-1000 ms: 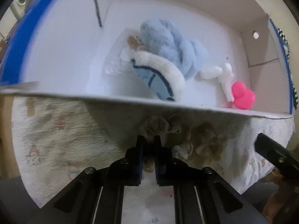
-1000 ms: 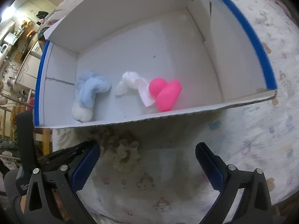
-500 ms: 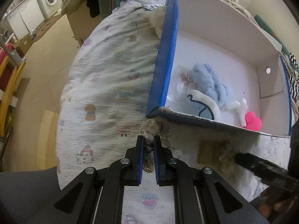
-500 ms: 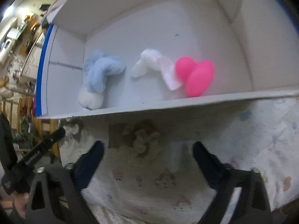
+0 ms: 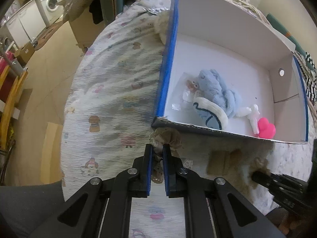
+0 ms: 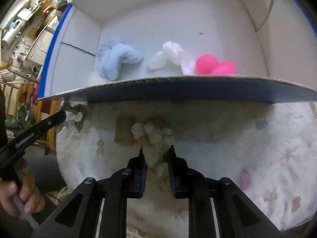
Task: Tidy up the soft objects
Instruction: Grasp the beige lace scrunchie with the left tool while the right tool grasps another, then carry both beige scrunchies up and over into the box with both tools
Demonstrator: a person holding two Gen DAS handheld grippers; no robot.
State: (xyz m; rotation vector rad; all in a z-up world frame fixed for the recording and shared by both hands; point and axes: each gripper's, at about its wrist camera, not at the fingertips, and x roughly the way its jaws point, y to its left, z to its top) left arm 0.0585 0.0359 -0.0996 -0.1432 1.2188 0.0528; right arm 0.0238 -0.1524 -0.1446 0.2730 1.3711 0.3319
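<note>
A beige lacy cloth point(image 5: 166, 136) lies on the bed in front of a white box with blue sides point(image 5: 168, 63). My left gripper point(image 5: 157, 150) is shut on its left bunched end. My right gripper point(image 6: 155, 154) is shut on its other bunched end point(image 6: 152, 136), just below the box's near wall point(image 6: 178, 91). Inside the box lie a light blue plush toy point(image 5: 216, 91) point(image 6: 116, 59), a white soft piece point(image 5: 251, 113) point(image 6: 168, 56) and a pink heart-shaped toy point(image 5: 266, 130) point(image 6: 216, 66).
The box sits on a patterned white bedspread point(image 5: 115, 99). The bed edge drops to a wooden floor point(image 5: 45, 75) on the left. A washing machine point(image 5: 50, 2) and cupboards stand far back. A hand point(image 6: 23, 194) holds the left gripper's handle.
The left gripper pulled back from the box with the cloth end still held. The right gripper moved in toward the box and closed on the cloth's other bunched end.
</note>
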